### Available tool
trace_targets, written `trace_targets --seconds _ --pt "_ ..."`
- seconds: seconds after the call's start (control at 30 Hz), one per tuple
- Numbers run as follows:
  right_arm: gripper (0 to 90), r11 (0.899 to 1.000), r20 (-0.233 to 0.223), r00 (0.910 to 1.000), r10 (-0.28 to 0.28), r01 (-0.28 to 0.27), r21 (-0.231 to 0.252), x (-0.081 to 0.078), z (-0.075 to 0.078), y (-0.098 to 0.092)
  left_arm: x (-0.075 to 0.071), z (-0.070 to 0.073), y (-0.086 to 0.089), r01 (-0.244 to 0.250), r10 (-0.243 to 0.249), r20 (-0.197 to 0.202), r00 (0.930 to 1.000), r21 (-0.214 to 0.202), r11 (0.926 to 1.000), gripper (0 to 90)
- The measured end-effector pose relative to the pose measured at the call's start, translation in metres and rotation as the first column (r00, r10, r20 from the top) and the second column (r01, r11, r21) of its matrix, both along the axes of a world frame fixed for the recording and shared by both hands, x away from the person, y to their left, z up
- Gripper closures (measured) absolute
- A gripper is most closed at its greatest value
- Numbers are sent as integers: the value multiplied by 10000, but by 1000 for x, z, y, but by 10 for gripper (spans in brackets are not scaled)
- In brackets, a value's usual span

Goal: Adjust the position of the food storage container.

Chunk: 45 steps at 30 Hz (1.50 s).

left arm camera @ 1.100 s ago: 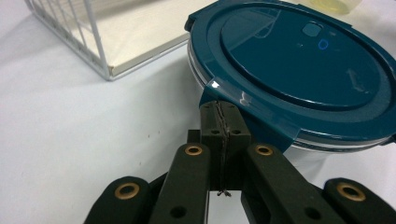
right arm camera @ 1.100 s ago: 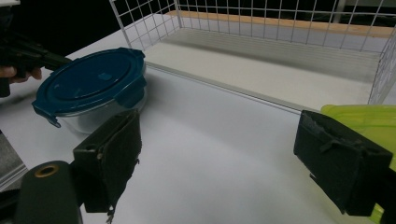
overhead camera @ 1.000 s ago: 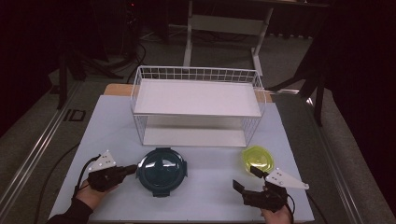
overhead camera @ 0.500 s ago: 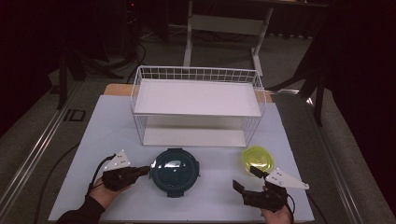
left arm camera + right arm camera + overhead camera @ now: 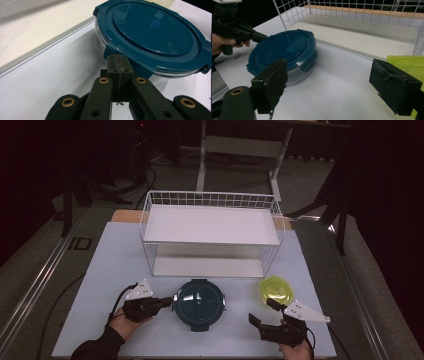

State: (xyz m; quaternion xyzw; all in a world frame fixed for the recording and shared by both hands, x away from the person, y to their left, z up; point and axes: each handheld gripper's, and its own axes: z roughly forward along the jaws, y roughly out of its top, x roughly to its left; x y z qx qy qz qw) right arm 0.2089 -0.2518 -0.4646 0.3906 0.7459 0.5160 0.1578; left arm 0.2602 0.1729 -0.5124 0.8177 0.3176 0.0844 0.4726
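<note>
Round blue-lidded container point(image 5: 199, 303) on the white tabletop point(image 5: 110, 265), in front of the wire rack point(image 5: 212, 234) and near the front edge. Clear walls under the blue lid in the left tool's view, with a lid latch tab facing the tool. Left tool point(image 5: 167, 301) at the container's left side, jaws pressed fully together, tips right at that latch tab point(image 5: 117, 51); whether touching or just short, hard to tell. Held by a hand point(image 5: 124, 321) in a dark sleeve. Right tool point(image 5: 261, 312) near the front right of the tabletop, jaws spread wide apart, gripping nothing, resting apart from the container. Yellow-green lidded container point(image 5: 276, 290) just beyond the right tool, right of the blue one. Two-level rack with white shelves.
</note>
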Motion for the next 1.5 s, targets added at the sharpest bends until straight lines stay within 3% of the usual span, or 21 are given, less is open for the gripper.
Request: trace_targets --seconds 0.43,0.5,0.63,0.7,0.87,0.9,1.0,1.1,1.17,1.23,1.3,1.43,1.5 --pt "147 10000 3 10000 49 -49 -72 1 -1 0 3 -1 -9 107 -109 -161 9998 -143 9998 900" --pt "147 9998 -142 9998 124 -122 143 2 -1 0 4 0 -9 167 -168 -239 9996 -46 9999 900" --pt "147 9996 -149 9995 274 -273 106 2 0 0 1 4 -10 169 -169 -26 9999 64 9998 900" --pt "146 9987 -149 9986 515 -515 -9 3 0 2 1 9 -8 48 -49 -60 10000 -69 10000 886" --pt "135 9945 -253 9943 1032 -1036 -147 4 1 8 -1 18 -5 -8 -12 -333 9994 -627 9980 729" --pt "132 9933 -95 9938 1108 -1110 -315 5 2 12 -3 24 -3 214 -268 -431 9987 -1219 9923 659" --pt "136 9937 214 9950 978 -965 -572 3 6 17 -5 31 -5 371 -451 -472 9979 -1589 9866 492" --pt "150 9892 164 9918 1271 -1256 -750 4 9 25 -5 36 -6 361 -439 -455 9980 -1614 9862 270" --pt "168 9890 160 9892 1457 -1452 -296 6 11 29 -5 39 -8 217 -296 -482 9984 -1568 9874 172" --pt "193 9846 -608 9833 1718 -1734 -224 12 13 33 -4 39 -11 17 -76 -405 9992 -1442 9896 104" --pt "175 9808 -711 9783 1948 -1938 217 18 11 34 -2 38 -14 -7 -99 -683 9976 -1545 9880 14" --pt "146 9853 -904 9813 1697 -1706 -28 29 9 37 4 30 -18 -200 -7 -1400 9902 -1461 9891 11" --pt "144 9868 -1083 9812 1596 -1618 -114 32 8 39 6 28 -18 -459 267 -1402 9898 -1356 9897 11"
